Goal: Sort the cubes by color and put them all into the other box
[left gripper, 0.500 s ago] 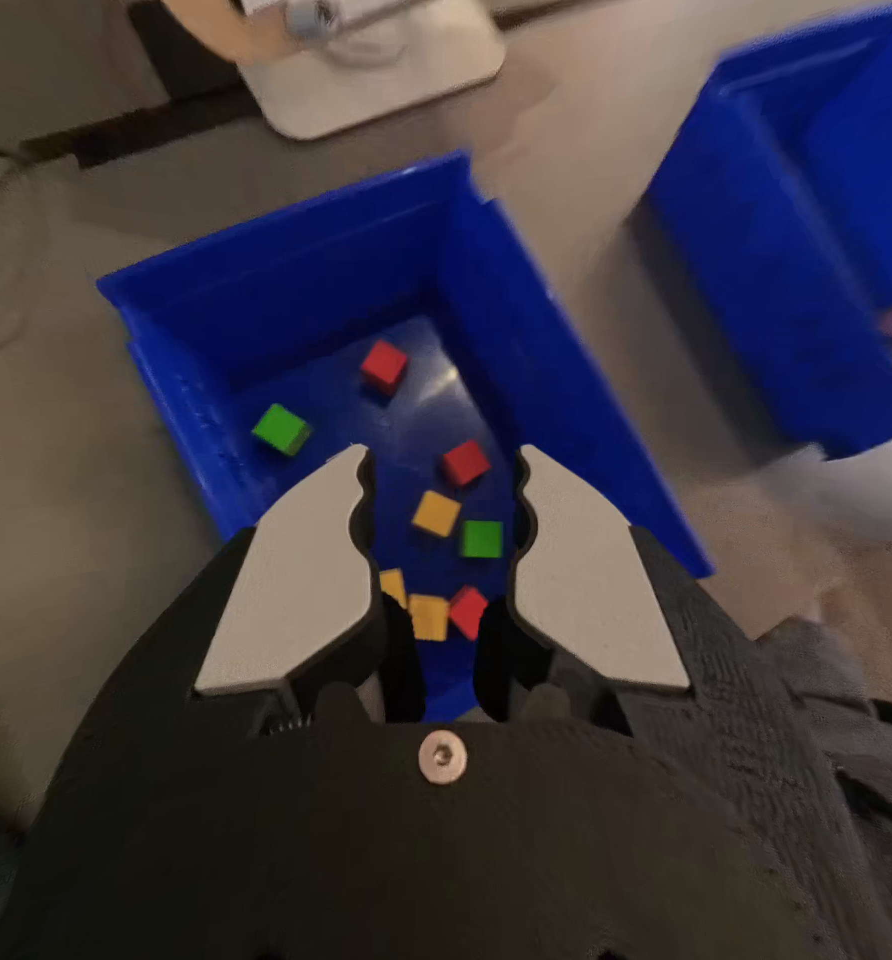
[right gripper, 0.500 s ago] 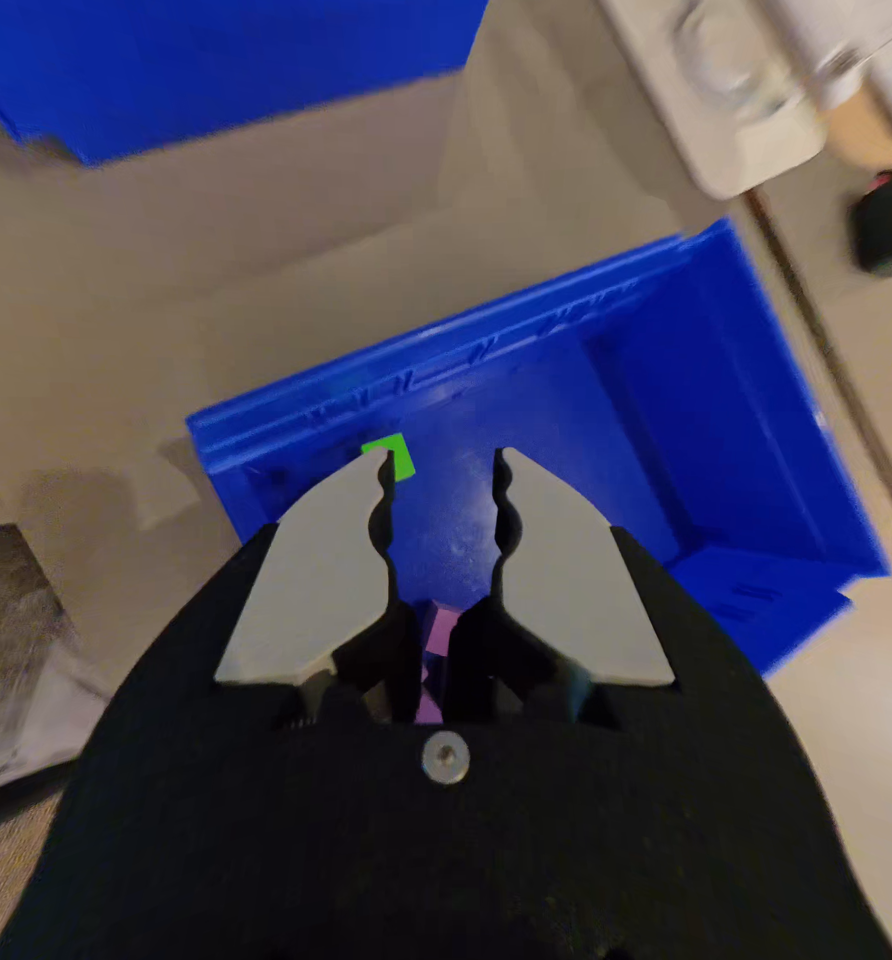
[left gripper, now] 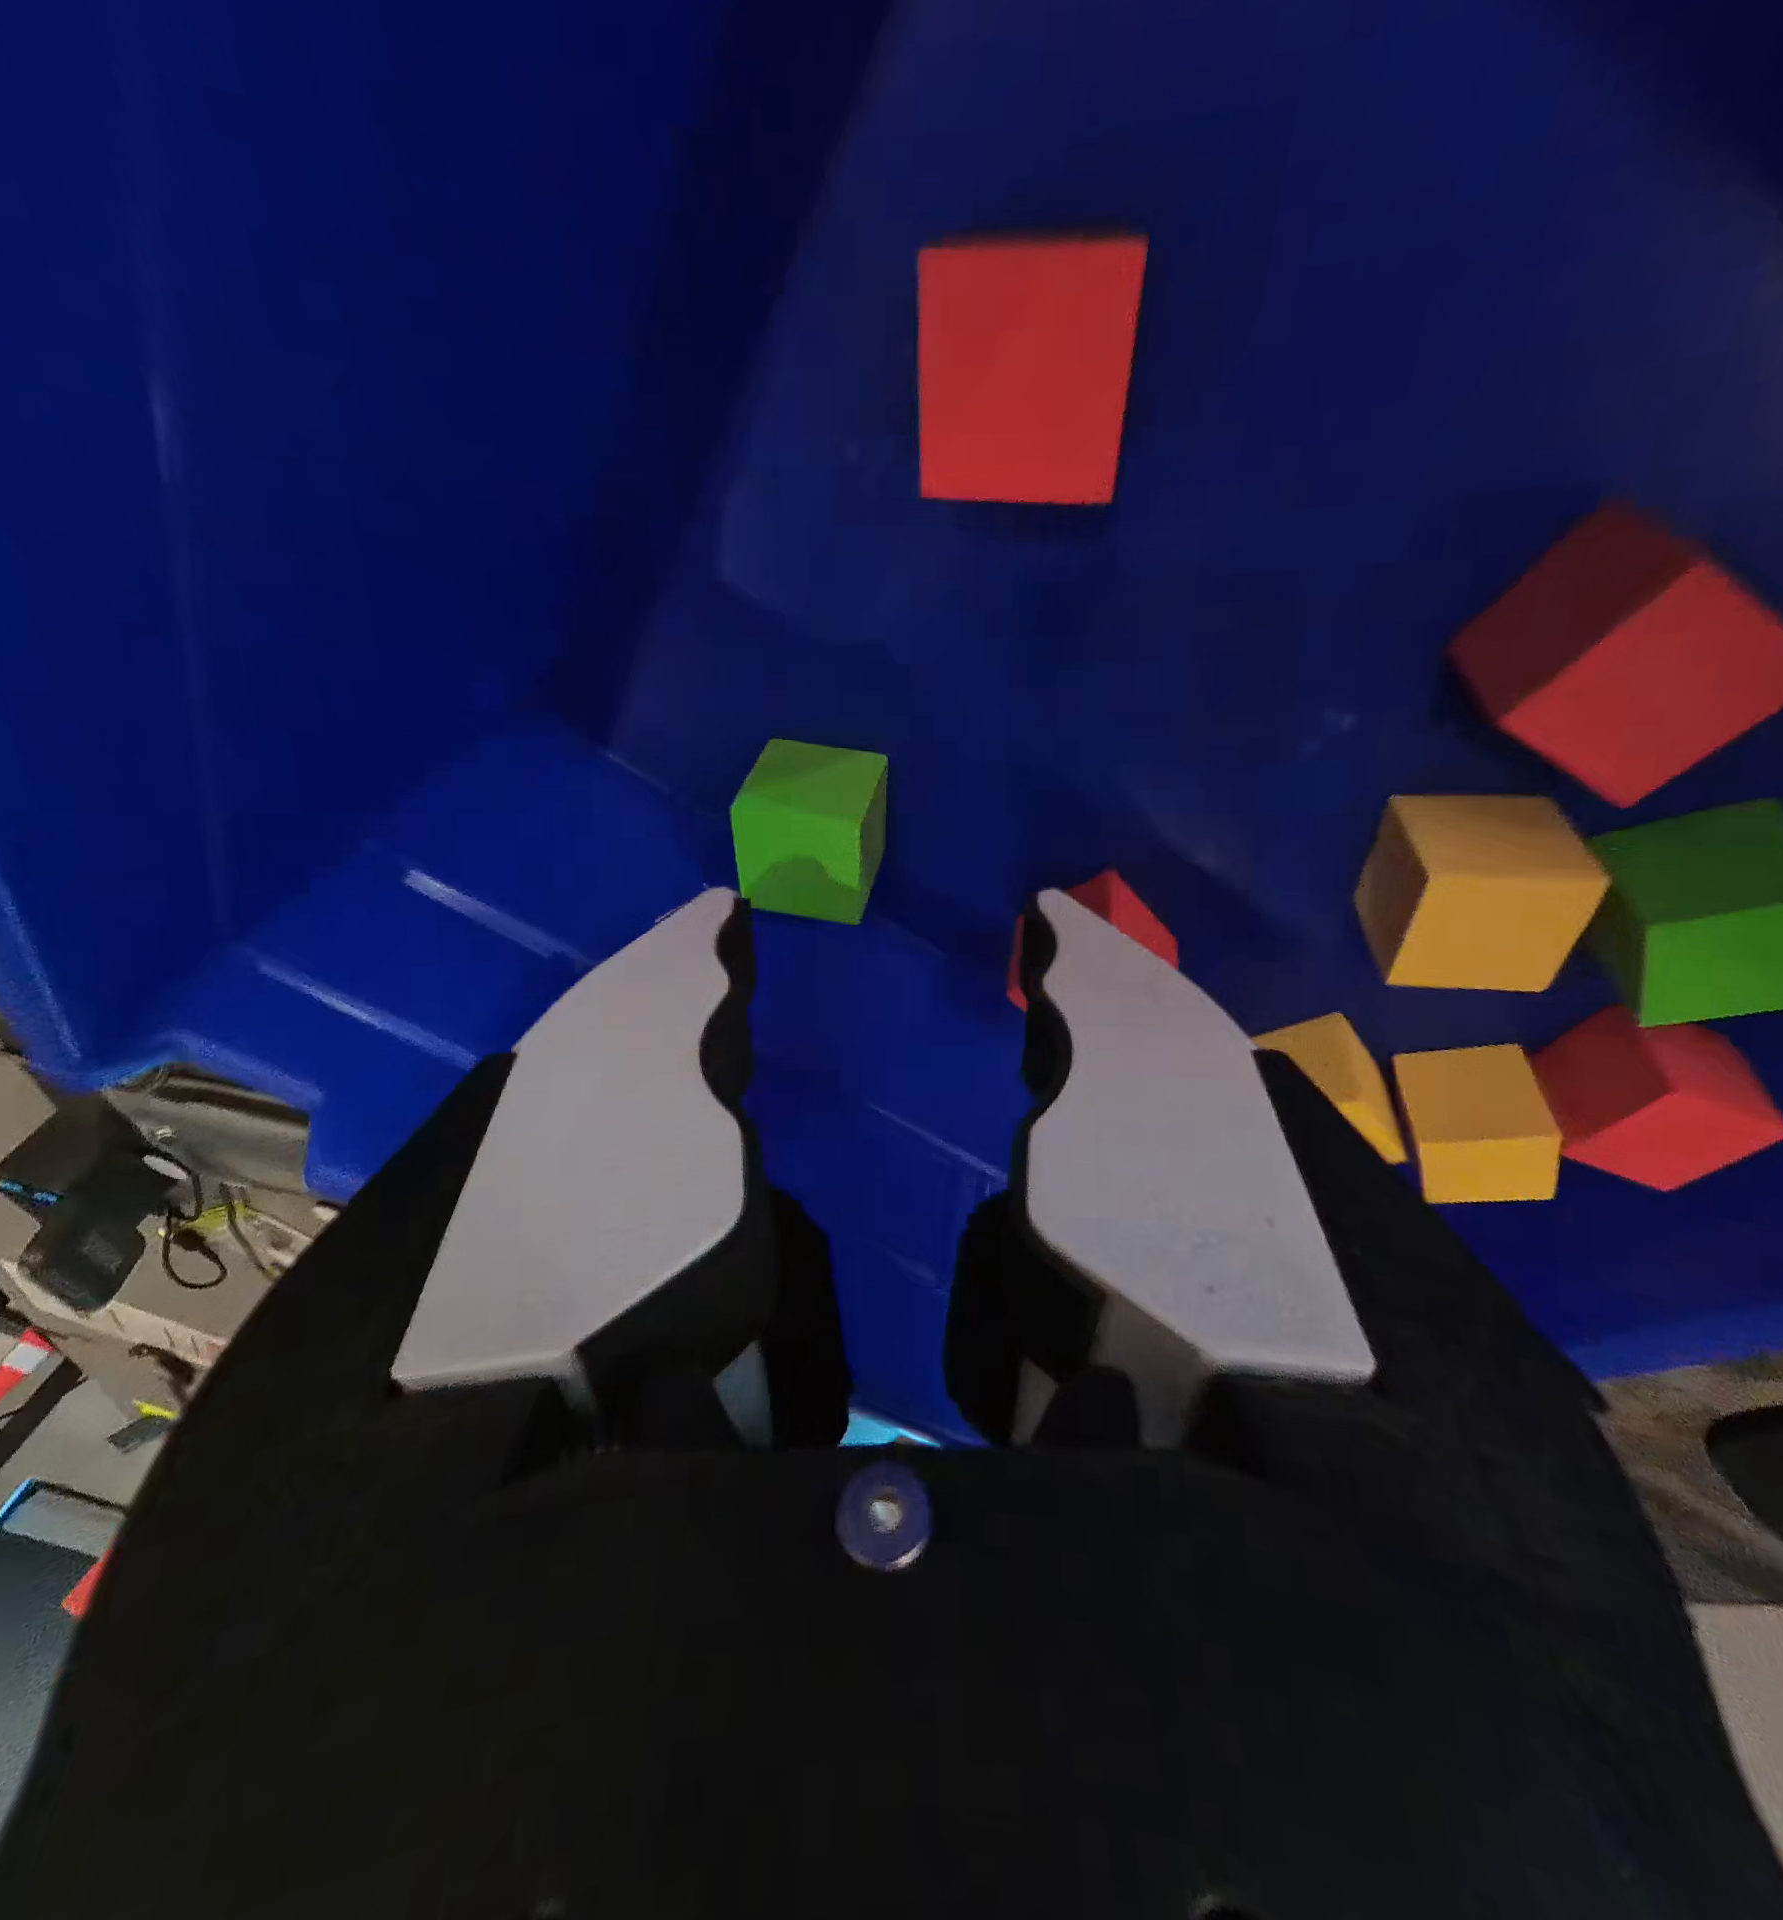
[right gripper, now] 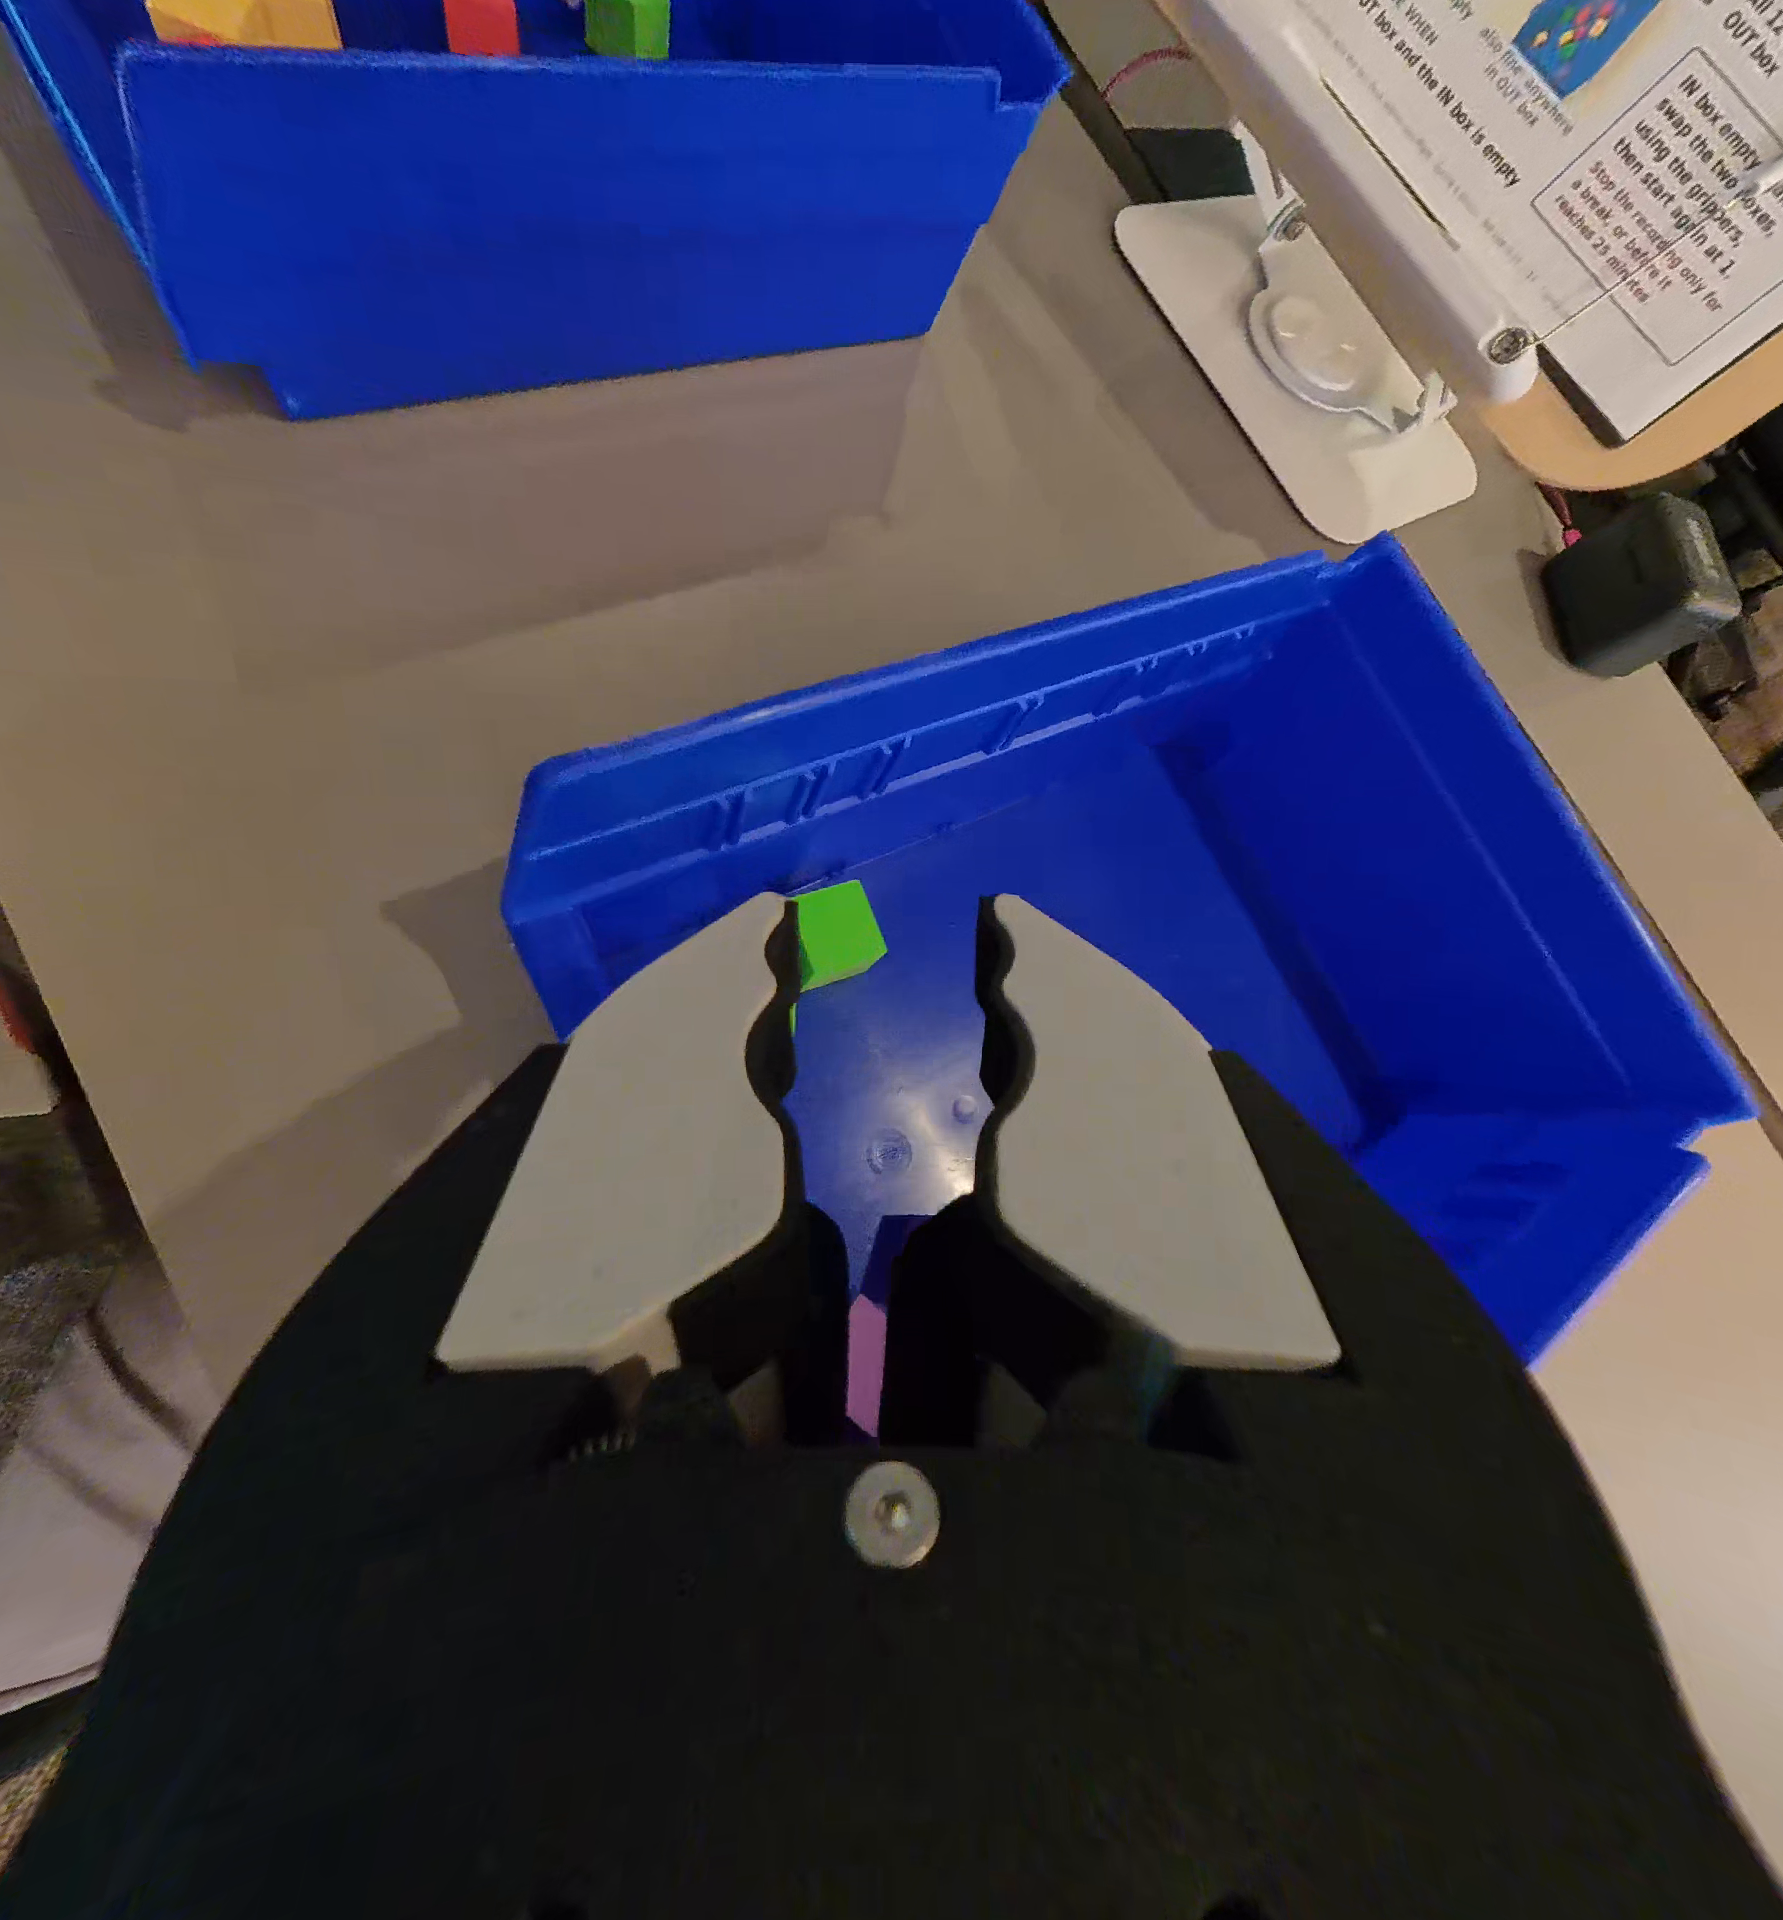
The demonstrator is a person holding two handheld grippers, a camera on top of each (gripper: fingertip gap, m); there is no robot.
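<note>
1. Two hand-held grippers work over two blue plastic bins on a beige tabletop [right gripper: 326,623].
2. The left gripper [left gripper: 885,914] sits low inside its blue bin [left gripper: 347,416], fingers spread apart and grasping nothing.
3. A small green cube [left gripper: 809,829] lies just beyond the left fingertip [left gripper: 705,925] at 11 o'clock; whether they touch cannot be told.
4. A red cube [left gripper: 1126,914] is partly hidden behind the right fingertip at 1 o'clock.
5. A flat-looking red block [left gripper: 1027,369] lies farther off at 12 o'clock, and a cluster of cubes sits at 3 o'clock: red [left gripper: 1635,655], orange [left gripper: 1479,894] and green [left gripper: 1728,914], with two more orange ones and a red one below them.
6. The right gripper [right gripper: 885,914] hovers above a second blue bin [right gripper: 1489,883], fingers parted and empty.
7. A green cube [right gripper: 837,933] lies on that bin's floor just past the left fingertip; a purple piece [right gripper: 866,1361] shows through the gap near the gripper's base.
8. At 11 o'clock stands the other bin [right gripper: 554,218]; at 1 o'clock, a white stand [right gripper: 1302,374] holding a printed sheet [right gripper: 1645,156].
</note>
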